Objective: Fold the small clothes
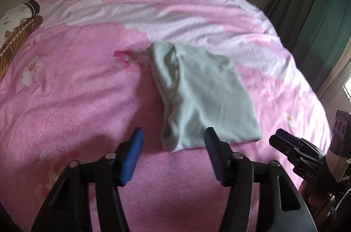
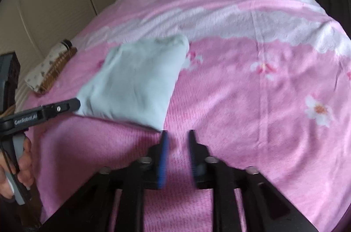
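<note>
Two empty claws, left claw [image 1: 173, 137], right claw [image 2: 177, 135]; one folded garment [image 1: 204, 96].

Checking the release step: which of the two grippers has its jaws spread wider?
The left gripper: its jaws stand well apart before the pale green garment, nothing between. The right gripper shows only a narrow gap.

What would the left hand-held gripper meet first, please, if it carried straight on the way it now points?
Most likely the near edge of the pale green garment, which lies just ahead of the open left hand-held gripper on the pink bedspread. Depth is unclear, so it might touch the bedspread first.
</note>
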`<state>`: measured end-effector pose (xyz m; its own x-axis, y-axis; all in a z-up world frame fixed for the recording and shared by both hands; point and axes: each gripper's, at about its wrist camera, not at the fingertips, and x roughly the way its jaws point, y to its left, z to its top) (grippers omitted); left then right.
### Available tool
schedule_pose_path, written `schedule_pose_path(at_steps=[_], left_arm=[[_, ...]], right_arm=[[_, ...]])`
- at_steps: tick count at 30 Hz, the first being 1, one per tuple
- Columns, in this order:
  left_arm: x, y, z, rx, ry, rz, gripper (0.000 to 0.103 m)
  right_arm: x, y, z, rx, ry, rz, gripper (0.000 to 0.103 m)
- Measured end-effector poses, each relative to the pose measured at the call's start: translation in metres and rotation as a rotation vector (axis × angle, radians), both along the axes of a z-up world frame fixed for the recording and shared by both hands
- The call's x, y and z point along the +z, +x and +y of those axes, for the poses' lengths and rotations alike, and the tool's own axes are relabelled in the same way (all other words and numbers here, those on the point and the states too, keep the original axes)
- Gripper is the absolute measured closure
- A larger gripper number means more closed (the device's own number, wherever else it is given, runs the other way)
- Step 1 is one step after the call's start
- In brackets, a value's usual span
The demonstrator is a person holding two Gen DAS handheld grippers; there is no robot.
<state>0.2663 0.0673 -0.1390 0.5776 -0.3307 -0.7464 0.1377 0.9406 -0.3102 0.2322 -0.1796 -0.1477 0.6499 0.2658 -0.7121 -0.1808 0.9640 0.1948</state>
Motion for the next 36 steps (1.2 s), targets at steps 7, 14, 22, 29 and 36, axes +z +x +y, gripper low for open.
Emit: schedule_pose_path(at_steps=[7,14,22,29,36], left_arm=[[-0.026,0.034,-0.007,0.037,-0.115,0.11,0.045],[-0.043,0.037,-0.013,0.04,-0.126,0.111,0.041],[-0.048,0.046,-0.027,0.037,-0.105,0.089,0.03],[-0.051,0.053,-0.027,0.063,-0.128,0.076,0.04],[-0.052,0.046,-0.028,0.048,-0.16,0.073,0.069]], right_arm=[[0.016,0.04,-0.021,0.027,0.196,0.011,0.046],[-0.012,0.106,-0.02,0.102,0.321,0.165,0.046],[-0.044,0.161,-0.007,0.141,0.438,0.263,0.046],[-0.064,0.194,0.013,0.214,0.528,0.336,0.046],[-0.064,0.199,0.029,0.233,0.503,0.338,0.065]])
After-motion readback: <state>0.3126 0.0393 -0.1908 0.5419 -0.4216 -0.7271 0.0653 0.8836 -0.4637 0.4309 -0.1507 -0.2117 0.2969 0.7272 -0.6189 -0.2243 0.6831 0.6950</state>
